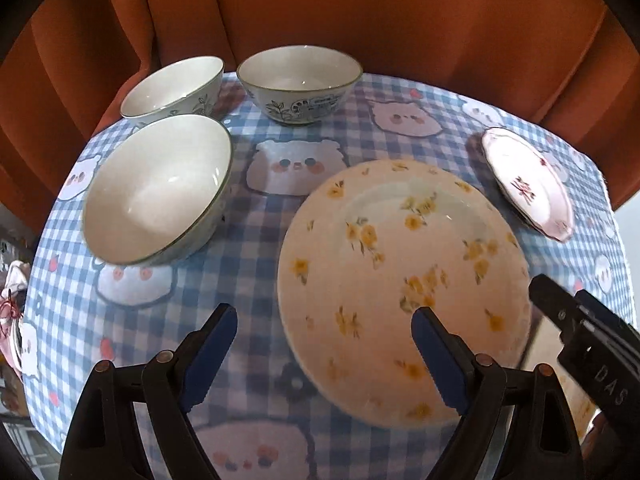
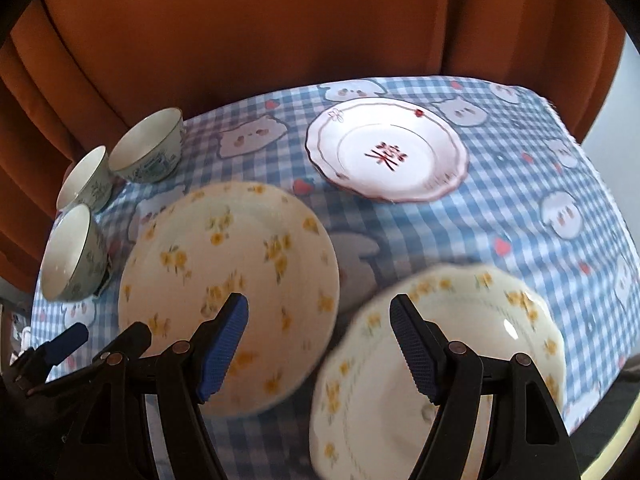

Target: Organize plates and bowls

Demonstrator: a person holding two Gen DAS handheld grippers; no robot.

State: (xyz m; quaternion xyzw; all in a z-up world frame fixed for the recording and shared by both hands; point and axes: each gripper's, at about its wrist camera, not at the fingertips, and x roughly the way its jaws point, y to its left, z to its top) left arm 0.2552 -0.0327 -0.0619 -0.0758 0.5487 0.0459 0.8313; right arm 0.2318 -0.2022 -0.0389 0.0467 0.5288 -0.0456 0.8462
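A cream plate with yellow flowers (image 1: 400, 280) (image 2: 228, 280) lies mid-table. A second, scalloped yellow-flower plate (image 2: 440, 360) lies at the front right. A white plate with a red character (image 2: 386, 150) (image 1: 528, 184) lies at the back right. Three white bowls stand at the left: a near bowl (image 1: 156, 188) (image 2: 72, 256), a back-left bowl (image 1: 172, 88) (image 2: 84, 178) and a back bowl (image 1: 300, 80) (image 2: 146, 148). My left gripper (image 1: 324, 328) is open and empty over the flowered plate's near-left edge. My right gripper (image 2: 320, 320) is open and empty, between the two flowered plates.
The blue checked tablecloth (image 1: 256, 232) (image 2: 520, 216) with bear faces covers the table. An orange curtain (image 1: 360, 12) hangs close behind it. The right gripper's body (image 1: 592, 344) shows at the lower right of the left wrist view.
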